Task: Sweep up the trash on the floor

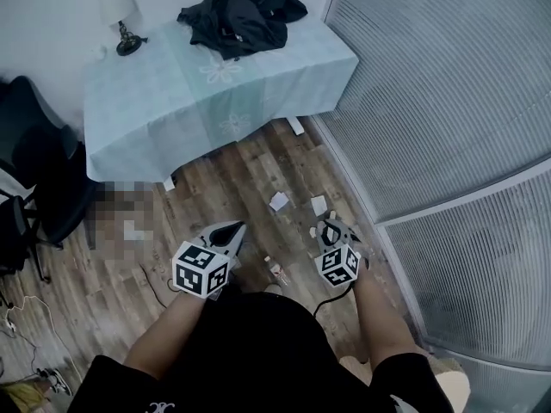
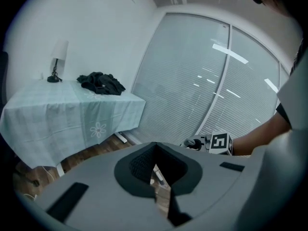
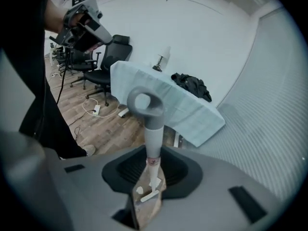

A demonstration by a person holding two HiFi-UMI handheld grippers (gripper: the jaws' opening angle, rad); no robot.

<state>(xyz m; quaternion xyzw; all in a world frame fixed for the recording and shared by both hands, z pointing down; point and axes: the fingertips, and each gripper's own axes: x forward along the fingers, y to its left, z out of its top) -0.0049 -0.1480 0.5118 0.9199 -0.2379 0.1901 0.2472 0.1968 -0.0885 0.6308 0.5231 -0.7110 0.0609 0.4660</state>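
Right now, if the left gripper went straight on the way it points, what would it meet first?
Probably the slatted blinds beside the cloth-covered table; the left gripper seems to have nothing nearer ahead, though depth is unclear.

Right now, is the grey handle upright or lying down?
Upright: the grey handle stands between the right claw's jaws, loop end on top.

Your right gripper (image 3: pixel 153 174) clamped on a grey ring-topped handle (image 3: pixel 153 129) at centre, white scraps (image 3: pixel 149 192) at 6 o'clock below it, table (image 3: pixel 144 88) with black clothes (image 3: pixel 192 86) and lamp (image 3: pixel 163 57) at 12 to 1 o'clock, chairs (image 3: pixel 108 61) at 10, your left gripper (image 3: pixel 84 25) at 11
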